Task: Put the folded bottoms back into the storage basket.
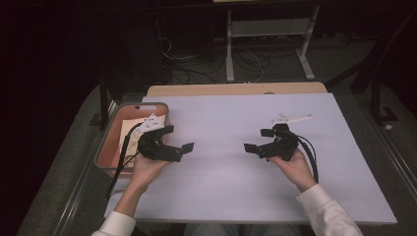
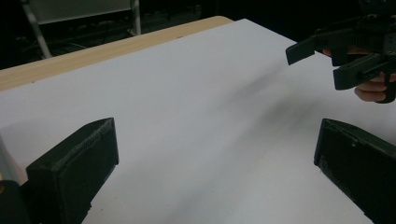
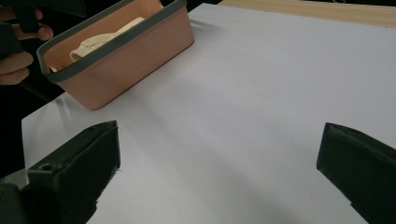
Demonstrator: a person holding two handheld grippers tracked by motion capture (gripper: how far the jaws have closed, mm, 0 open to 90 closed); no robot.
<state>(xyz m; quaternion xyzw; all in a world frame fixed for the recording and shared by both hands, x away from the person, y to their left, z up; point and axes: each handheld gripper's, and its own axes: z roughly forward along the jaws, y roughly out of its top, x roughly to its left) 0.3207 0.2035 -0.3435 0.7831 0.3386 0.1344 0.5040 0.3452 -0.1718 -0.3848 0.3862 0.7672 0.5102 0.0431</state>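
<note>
My left gripper point(image 1: 179, 138) is held just above the white sheet point(image 1: 231, 191), beside a pink bin point(image 1: 104, 147). Its jaws are wide apart with nothing between them, and in the left gripper view point(image 2: 215, 140) only bare sheet lies between them. My right gripper point(image 1: 256, 140) faces it from the right, also open and empty. In the right gripper view point(image 3: 219, 140) its jaws frame bare sheet. Across the gap, the right gripper point(image 2: 345, 56) appears again in the left gripper view, with fingers of the hand behind it.
The pink bin point(image 3: 130, 56) has a grey rim and holds a cream cloth point(image 3: 100, 39). It stands at the sheet's left edge. A strip of wooden tabletop point(image 1: 236, 89) runs along the far side. Beyond it are desk legs and cables on a dark floor.
</note>
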